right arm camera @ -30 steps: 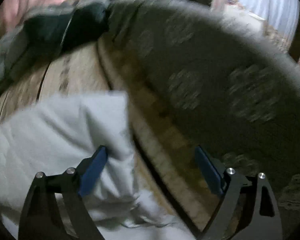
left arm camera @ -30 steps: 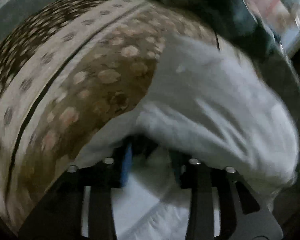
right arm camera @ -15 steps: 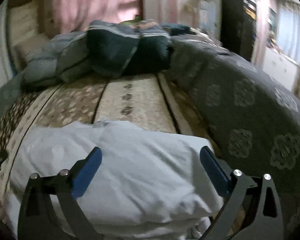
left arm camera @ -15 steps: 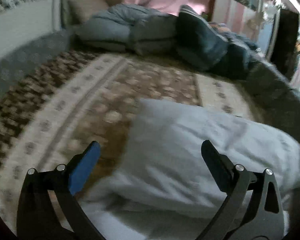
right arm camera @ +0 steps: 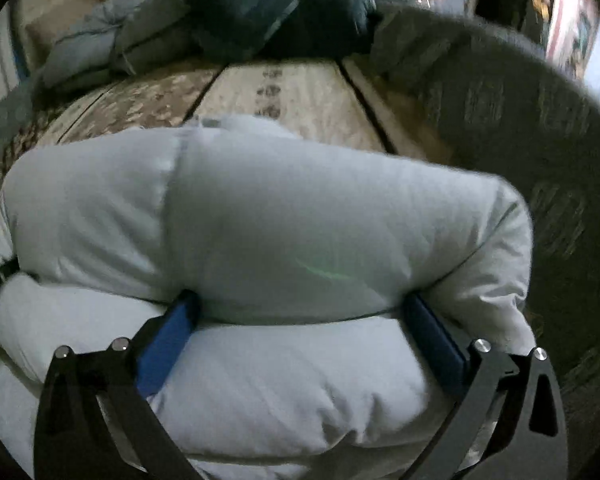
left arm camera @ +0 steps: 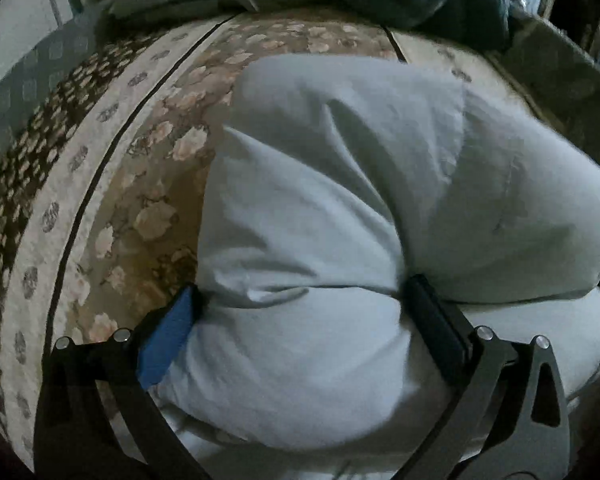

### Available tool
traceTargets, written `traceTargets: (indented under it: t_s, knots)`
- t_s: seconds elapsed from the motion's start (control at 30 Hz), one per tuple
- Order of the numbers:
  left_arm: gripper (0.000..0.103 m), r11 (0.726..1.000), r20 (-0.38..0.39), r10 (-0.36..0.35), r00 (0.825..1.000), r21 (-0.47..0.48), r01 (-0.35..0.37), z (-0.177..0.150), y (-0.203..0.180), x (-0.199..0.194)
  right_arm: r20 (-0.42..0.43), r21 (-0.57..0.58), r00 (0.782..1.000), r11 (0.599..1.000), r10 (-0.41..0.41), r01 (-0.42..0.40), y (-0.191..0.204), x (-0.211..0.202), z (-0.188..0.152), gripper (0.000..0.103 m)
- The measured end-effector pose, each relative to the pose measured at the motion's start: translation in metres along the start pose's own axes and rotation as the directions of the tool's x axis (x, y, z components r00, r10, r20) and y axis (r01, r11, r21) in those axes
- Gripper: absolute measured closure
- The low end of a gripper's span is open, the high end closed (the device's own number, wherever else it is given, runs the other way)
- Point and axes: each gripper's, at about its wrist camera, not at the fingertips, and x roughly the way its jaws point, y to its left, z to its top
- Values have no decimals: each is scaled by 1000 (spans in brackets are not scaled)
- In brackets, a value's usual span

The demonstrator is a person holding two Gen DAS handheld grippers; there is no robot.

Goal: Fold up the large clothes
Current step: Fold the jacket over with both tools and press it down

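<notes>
While both claws are straddling the folded white padded garment (left arm camera: 340,208), left claw (left arm camera: 300,304) and right claw (right arm camera: 300,308) are gaping wide, its thick fold lying crosswise between their fingers.

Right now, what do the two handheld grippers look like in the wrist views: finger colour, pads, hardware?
Both match: the left gripper and right gripper have black, flat-plate fingers with triangular cut-outs and pairs of round silver bolt heads near the pad mounts. Pads are rectangular blue strips; the left gripper's right-side pad looks dark in shadow. No cables, markings, hands or sleeves show.
</notes>
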Motion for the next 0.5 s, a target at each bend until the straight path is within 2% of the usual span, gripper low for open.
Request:
traceTargets:
  t_s: [0.07,0.13,0.23,0.3,0.37,0.43,0.5]
  knots:
    - [3,1000,-10,2,1000,12,-2,3,-3,2,-17,0,1000,1000,3,-3,-1,5,-6,1]
    - [3,999,-16,-2,1000,36,2,-9,-2,5,-41,12,999,1000,22,-21,-3,8,-9,1]
    - [3,999,-14,-34,999,29,34,-8,5,5,-62,22,998,1000,24,-23,-4,6,-13,1]
    - [3,999,25,-50,998,13,50,-9,13,0,-56,30,998,999,25,-23,-3,1,-12,1]
    - [3,999,74,1,997,32,-3,-16,17,-25,-50,39,998,999,31,-29,-3,-12,-9,1]
    - [3,998,151,48,987,27,-53,-13,19,-53,-42,24,998,999,43,-42,-4,-32,-8,2]
    - [3,999,192,34,981,-1,-34,-14,24,-75,-29,-12,998,999,51,-51,-3,-53,-9,2]
